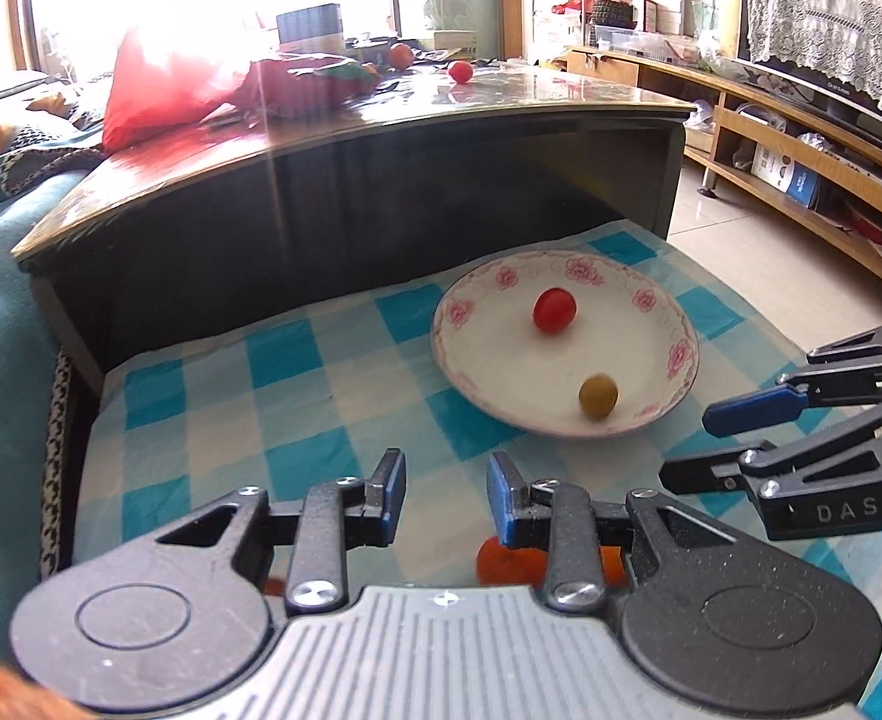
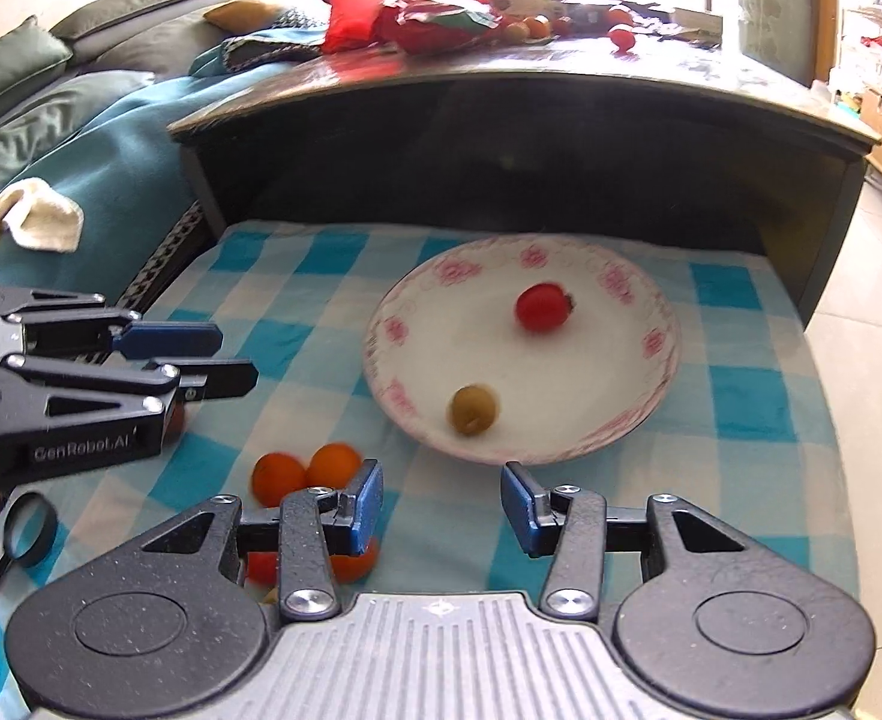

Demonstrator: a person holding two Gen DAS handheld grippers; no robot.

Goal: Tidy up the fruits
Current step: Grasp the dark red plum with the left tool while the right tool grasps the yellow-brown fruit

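Right wrist: plate (image 2: pixel 651 420) holds red tomato (image 2: pixel 542 306); green fruit (image 2: pixel 472 409).

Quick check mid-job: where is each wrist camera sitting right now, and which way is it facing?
Left wrist: on the left gripper, angled down at the plate on the checked cloth; its own empty jaws show, with the right gripper entering from the right.
Right wrist: on the right gripper, angled down likewise; own open jaws, left gripper at left, oranges near.
Both share the plate, the red tomato and the green fruit.
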